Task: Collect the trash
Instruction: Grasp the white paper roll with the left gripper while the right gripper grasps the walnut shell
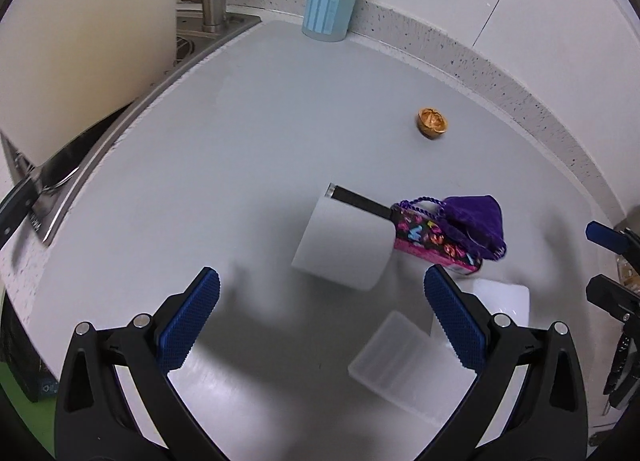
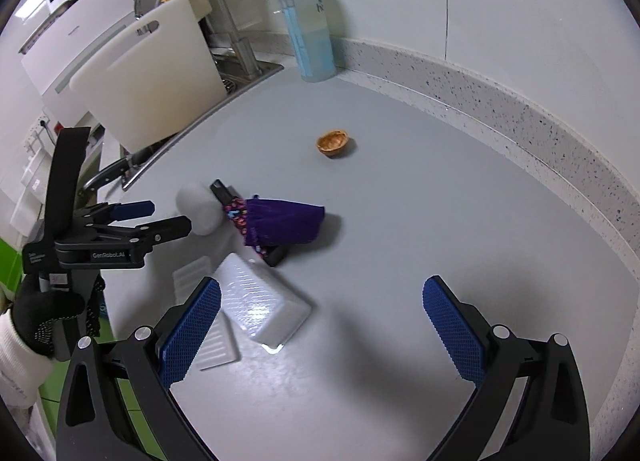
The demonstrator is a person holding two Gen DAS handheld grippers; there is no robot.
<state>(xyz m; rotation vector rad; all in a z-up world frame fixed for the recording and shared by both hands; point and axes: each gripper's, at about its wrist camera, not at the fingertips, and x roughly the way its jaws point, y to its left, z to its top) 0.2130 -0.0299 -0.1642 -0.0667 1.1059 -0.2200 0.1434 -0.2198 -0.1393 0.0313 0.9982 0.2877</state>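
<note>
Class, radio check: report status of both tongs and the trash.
Left tongs open, empty. Right tongs open, empty. Walnut shell lying alone on counter, untouched. Pouch and white trays nearer; path to shell clear.

White cutting board [image 2: 160, 77] leans w/ knife [image 1: 44, 185] at sink; bottle [image 2: 308, 29] by wall.

Left tool [image 1: 322, 313] gapes wide above the grey counter [image 1: 248, 133]; walnut shell [image 1: 432, 123] lies beyond a white roll [image 1: 344, 245].
</note>
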